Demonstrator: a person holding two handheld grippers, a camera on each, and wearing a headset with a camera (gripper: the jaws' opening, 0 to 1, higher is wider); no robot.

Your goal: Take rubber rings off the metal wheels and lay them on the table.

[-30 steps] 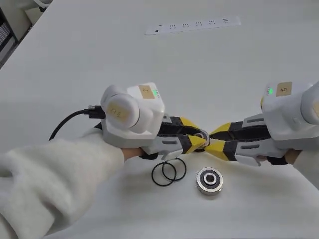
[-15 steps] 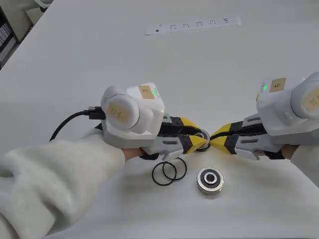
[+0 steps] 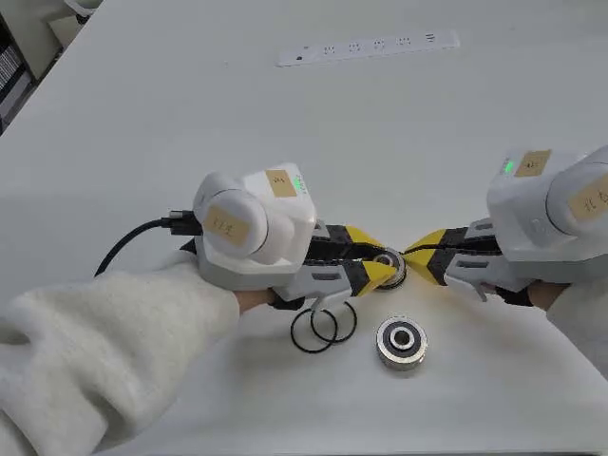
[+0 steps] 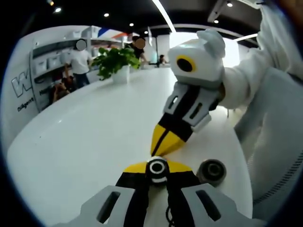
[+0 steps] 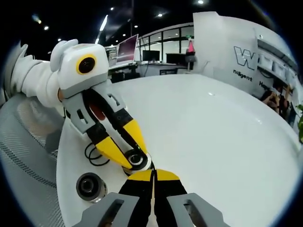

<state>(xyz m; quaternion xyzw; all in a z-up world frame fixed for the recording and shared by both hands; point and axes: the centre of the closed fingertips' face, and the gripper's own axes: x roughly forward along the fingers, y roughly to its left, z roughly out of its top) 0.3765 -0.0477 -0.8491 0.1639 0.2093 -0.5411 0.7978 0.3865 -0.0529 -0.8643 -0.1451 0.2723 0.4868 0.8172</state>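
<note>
Starting at the lower left of the head view, a white fleece sleeve (image 3: pixel 85 351) leads to the left gripper (image 3: pixel 382 267) at mid-frame, with a black cable (image 3: pixel 133 237) trailing from its rear. Its jaws are clamped on a metal wheel (image 3: pixel 389 265). The left gripper view confirms the grip: the wheel sits between the yellow jaw tips at bottom centre. Two rubber rings (image 3: pixel 321 328) lie flat and overlapping on the white table (image 3: pixel 190 114), just below the left gripper in the frame. To their right a second wheel (image 3: pixel 401 342) lies flat on the table, apart from the rings. Whether either wheel carries a ring cannot be determined. At the right of the frame the right gripper (image 3: pixel 418 256) points at the metal wheel, its tip just beside it. Its jaws are pressed together, and the right gripper view shows nothing between them. A power strip (image 3: pixel 369 46) lies at upper centre, well apart from the work.
</note>
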